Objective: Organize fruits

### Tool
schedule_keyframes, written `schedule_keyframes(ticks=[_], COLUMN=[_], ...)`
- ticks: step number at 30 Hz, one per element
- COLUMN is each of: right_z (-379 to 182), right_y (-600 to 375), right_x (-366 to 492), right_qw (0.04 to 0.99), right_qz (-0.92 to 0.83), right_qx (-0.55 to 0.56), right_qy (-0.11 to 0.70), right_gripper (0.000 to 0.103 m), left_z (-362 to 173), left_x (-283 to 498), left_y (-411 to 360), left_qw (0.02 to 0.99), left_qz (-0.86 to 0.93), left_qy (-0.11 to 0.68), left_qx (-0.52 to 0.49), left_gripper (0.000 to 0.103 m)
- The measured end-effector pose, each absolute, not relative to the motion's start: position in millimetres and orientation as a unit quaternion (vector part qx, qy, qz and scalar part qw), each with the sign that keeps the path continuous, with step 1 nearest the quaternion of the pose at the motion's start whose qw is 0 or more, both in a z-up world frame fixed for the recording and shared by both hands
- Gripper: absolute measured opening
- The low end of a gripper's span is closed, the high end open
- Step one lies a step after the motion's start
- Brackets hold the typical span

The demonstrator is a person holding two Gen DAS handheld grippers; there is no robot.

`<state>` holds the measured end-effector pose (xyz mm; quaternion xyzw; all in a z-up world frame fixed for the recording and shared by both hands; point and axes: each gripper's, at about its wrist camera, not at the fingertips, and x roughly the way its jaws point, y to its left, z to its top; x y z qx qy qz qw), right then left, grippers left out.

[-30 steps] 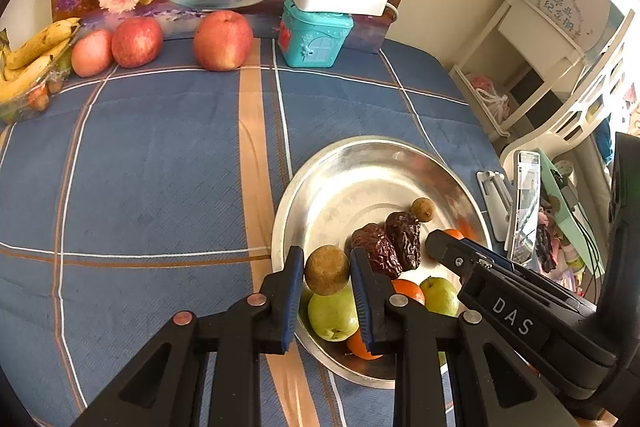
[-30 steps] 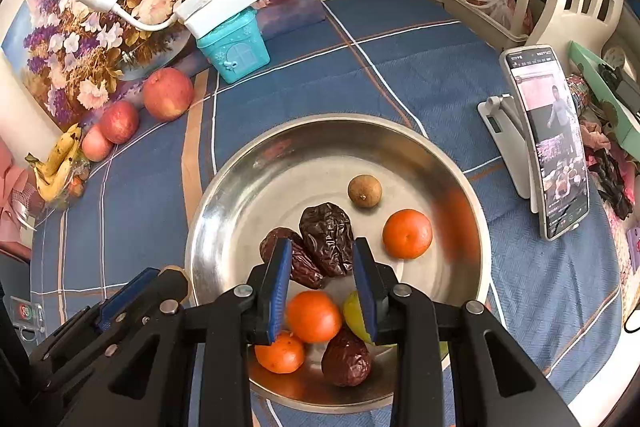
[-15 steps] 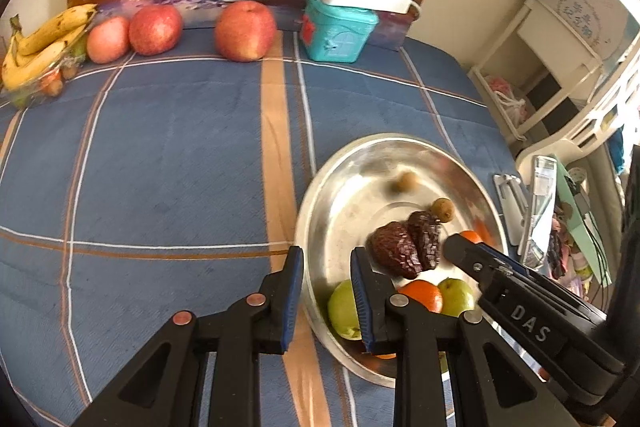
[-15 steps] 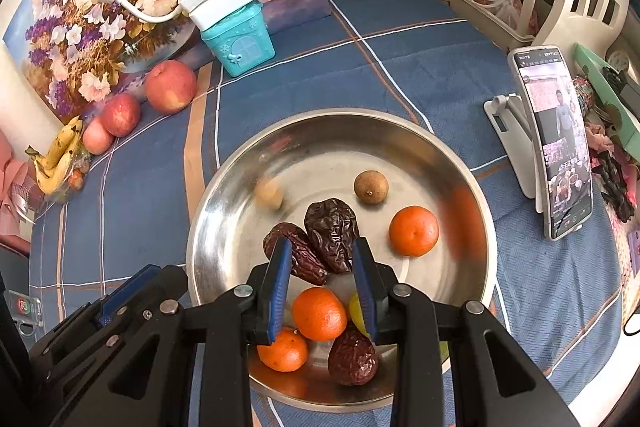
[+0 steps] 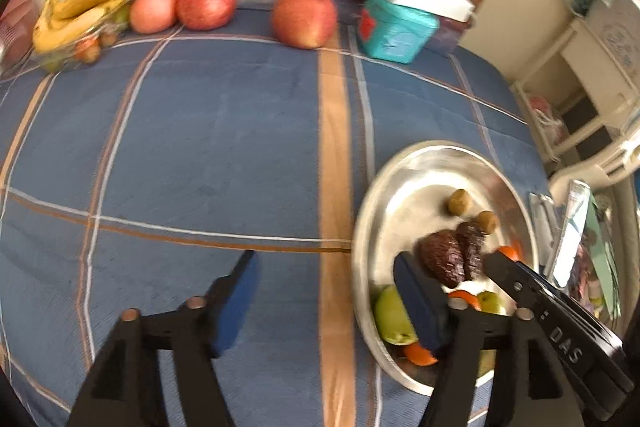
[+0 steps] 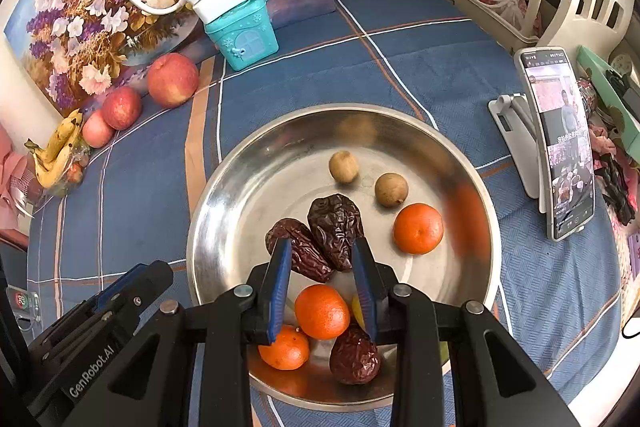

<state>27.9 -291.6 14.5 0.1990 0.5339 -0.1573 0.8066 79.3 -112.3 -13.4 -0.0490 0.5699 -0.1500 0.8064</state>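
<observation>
longan [image 6: 343,167] now in metal dish [image 6: 224,195], left jaws spread wide, right jaws apart, empty

Two handheld grippers are showing matte black plastic frames. The left gripper [image 5: 324,291] is wearing blue pads on its fingers [image 5: 236,303], with round silver screws along each arm. The right gripper [image 6: 322,283] is looking identical, with ribbed blue pads. White lettering reading "GenRobot.AI" and "DAS" is showing on the black housings.
</observation>
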Motion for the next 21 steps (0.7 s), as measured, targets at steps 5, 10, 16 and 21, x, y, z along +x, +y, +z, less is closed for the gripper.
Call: schedule_keyframes(ticks=[5,10,16,21], right_z=[12.5,7.1,6.6,9.4], right_y=[-287.6,-278.9,-273.1,-266.1], right_x=[30.3,34.8,36.7,37.3], right_qw=[0.806,0.804,0.806,0.817], right_qz=[-0.152,-0.149,-0.153,-0.168], right_qx=[0.188,0.156,0.136,0.098], right_qy=[0.54,0.554,0.556,0.544], right_gripper=[0.04,0.07,0.085,0.097], left_z=[-22.2,-29.1,-24.5,-25.0], left_x=[83.7,88.1,90.4,91.3], left_y=[-99.3,-83.6,-76.2,-65.1], left_qw=[0.812,0.817,0.841,0.847], left_qz=[-0.092,-0.05,-0.026,-0.02], left_qy=[0.577,0.574,0.54,0.53], left_qx=[-0.021,-0.011,0.021,0.027], left_gripper=[0.092,0.102,0.103,0.103])
